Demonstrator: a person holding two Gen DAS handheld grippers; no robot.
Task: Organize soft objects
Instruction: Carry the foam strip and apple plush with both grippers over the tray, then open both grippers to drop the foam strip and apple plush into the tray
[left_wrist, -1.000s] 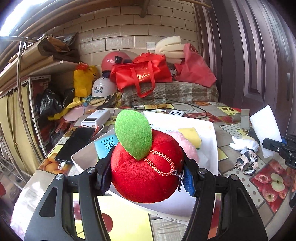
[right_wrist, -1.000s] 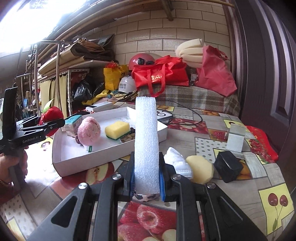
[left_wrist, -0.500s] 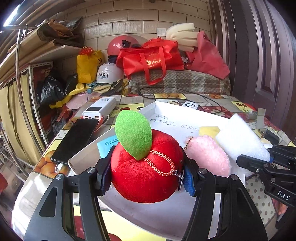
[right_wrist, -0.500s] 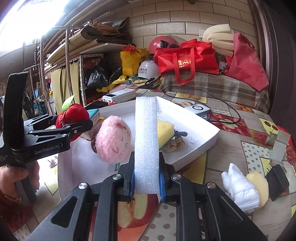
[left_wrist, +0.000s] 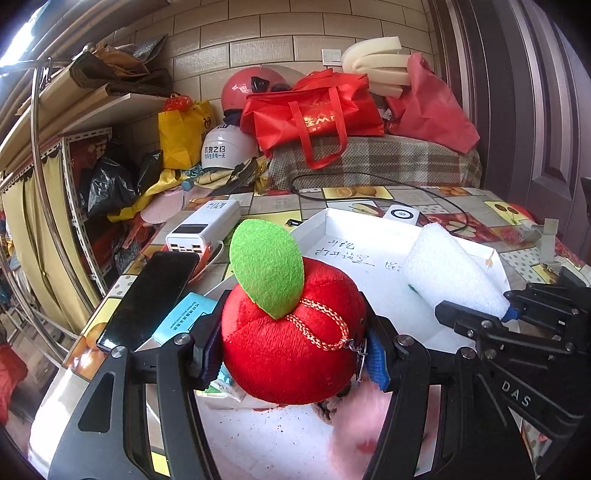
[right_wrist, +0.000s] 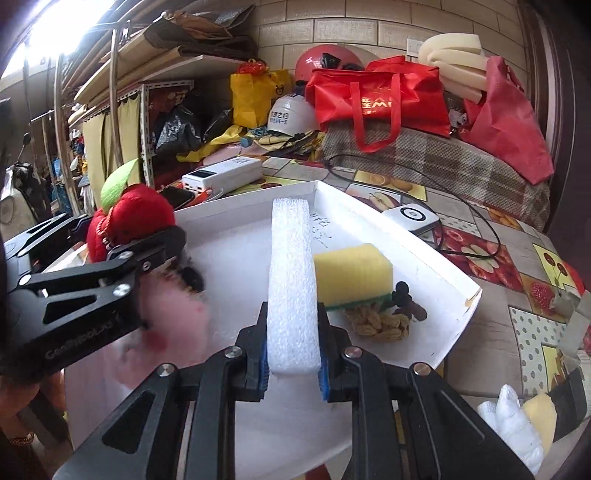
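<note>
My left claw (left_wrist: 293, 354) grips the plush apple (left_wrist: 291, 332); my right claw (right_wrist: 293, 363) pinches the foam strip (right_wrist: 293, 284), both over the white tray (right_wrist: 424, 258).

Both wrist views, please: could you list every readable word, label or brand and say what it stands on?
"DAS": right gripper, side of its body.
"GenRobot.AI", blurred: left gripper.
"玫瑰之约": white helmet; smaller line beneath unreadable.
Gold print on red bag: partly legible only.
Handwriting in white tray: unreadable.
Blue packet print: too small.
</note>
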